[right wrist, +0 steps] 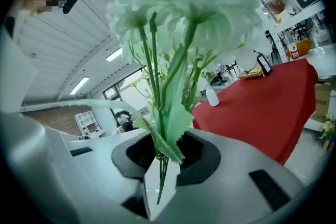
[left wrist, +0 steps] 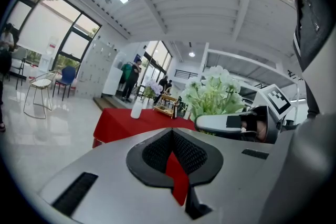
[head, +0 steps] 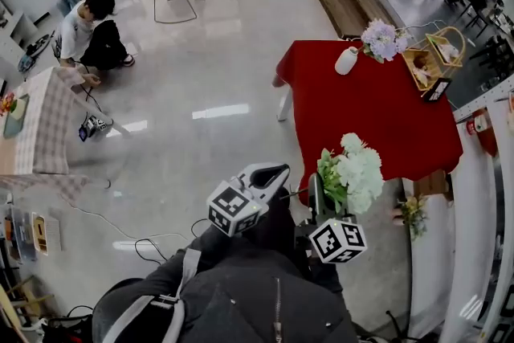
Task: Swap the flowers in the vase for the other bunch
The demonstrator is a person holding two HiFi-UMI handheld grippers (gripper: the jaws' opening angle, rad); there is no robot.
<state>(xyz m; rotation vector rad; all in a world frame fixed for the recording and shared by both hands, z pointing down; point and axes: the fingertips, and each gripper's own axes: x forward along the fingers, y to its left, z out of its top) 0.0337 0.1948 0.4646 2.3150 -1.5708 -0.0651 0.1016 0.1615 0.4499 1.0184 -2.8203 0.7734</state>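
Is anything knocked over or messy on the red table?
No, nothing stands out. The white vase stands upright on the red table with the purple flowers at its top, and nothing is spilled. The white flowers are off the table, pinched in the right claw.

Head camera looks steeply down over the left gripper [head: 277,171] and right gripper [head: 316,189], red table [head: 377,108] beyond the fingertips. Each gripper camera rides close behind its own fingers, aimed nearly level ahead; all three views share that table and the white vase [head: 346,60].
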